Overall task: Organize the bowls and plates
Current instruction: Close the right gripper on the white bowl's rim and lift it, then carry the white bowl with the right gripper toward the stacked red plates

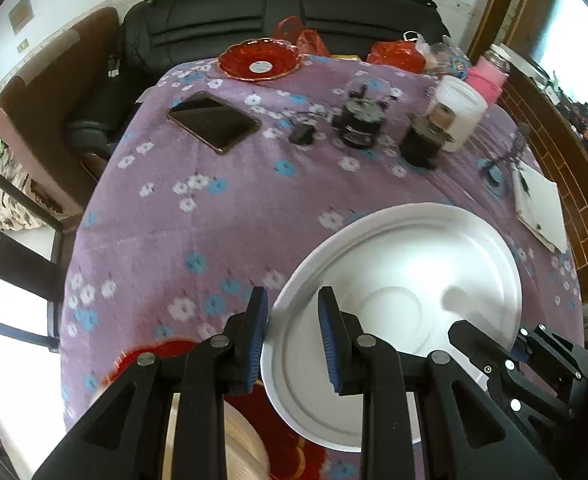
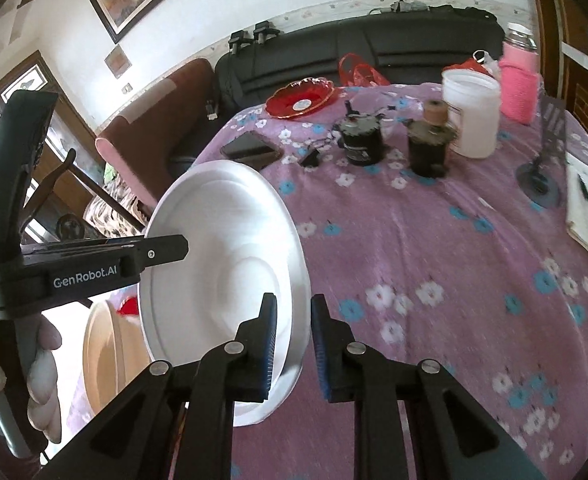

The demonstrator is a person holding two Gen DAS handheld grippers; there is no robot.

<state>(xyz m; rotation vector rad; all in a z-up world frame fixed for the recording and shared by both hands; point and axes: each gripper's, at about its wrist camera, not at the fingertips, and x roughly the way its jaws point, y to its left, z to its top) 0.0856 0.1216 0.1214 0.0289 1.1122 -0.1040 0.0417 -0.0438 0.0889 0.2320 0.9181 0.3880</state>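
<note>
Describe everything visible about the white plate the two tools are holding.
The white plate is round, plain and matte, looking like foam or thin plastic, with a raised rim and a circular ring pressed into its centre. It is lifted off the purple floral tablecloth and tilted. The left tool and the right tool each clamp its rim on opposite sides. It looks clean and empty.

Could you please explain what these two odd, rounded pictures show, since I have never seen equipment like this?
A person holds a black two-finger gripper in each hand, each carrying a wide-angle camera that looks along its fingers. One picture comes from the left gripper, the other from the right gripper. Both are shut on opposite edges of one white plate, carried together above a table under a purple flowered cloth. Farther back lie a red glass dish, a phone, dark jars and a white tub. A cream bowl sits below the plate.
</note>
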